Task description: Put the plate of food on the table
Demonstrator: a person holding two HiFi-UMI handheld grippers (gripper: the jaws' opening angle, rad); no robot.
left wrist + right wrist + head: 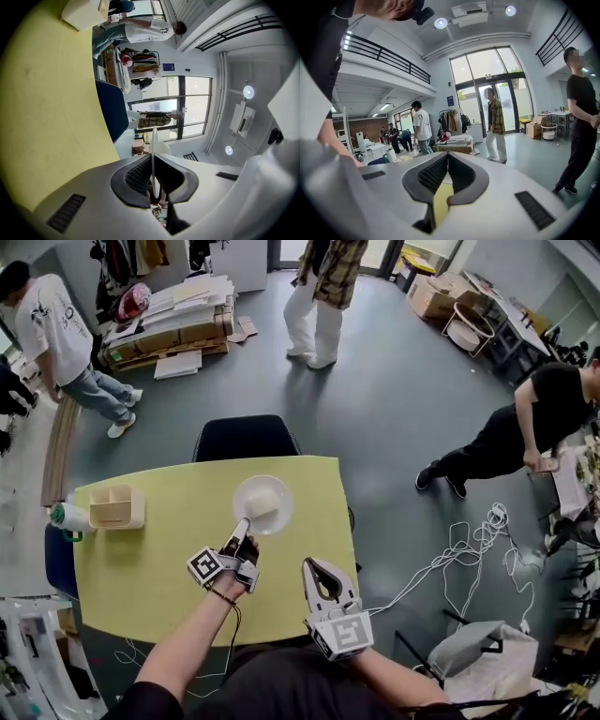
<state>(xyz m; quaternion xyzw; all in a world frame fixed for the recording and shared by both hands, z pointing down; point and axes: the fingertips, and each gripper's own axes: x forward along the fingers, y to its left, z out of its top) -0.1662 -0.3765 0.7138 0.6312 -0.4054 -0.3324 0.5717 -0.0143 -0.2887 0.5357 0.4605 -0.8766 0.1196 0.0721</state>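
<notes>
A white plate [274, 517] carrying a pale mound of food [263, 497] is over the middle of the yellow-green table [169, 568], near its far edge. I cannot tell whether it rests on the top. My left gripper [242, 527] is shut on the plate's near rim. In the left gripper view the plate [153, 140] shows edge-on, pinched between the dark pads of the left gripper [153, 161]. My right gripper [313, 565] hovers over the table's near right part, shut and empty. In the right gripper view its jaws [447, 155] meet at the tips.
A wooden desk organizer [116, 506] and a green-and-white bottle [66, 517] sit at the table's left end. A dark chair [246, 437] stands behind the table. White cables [469, 542] lie on the floor to the right. Several people stand around the room.
</notes>
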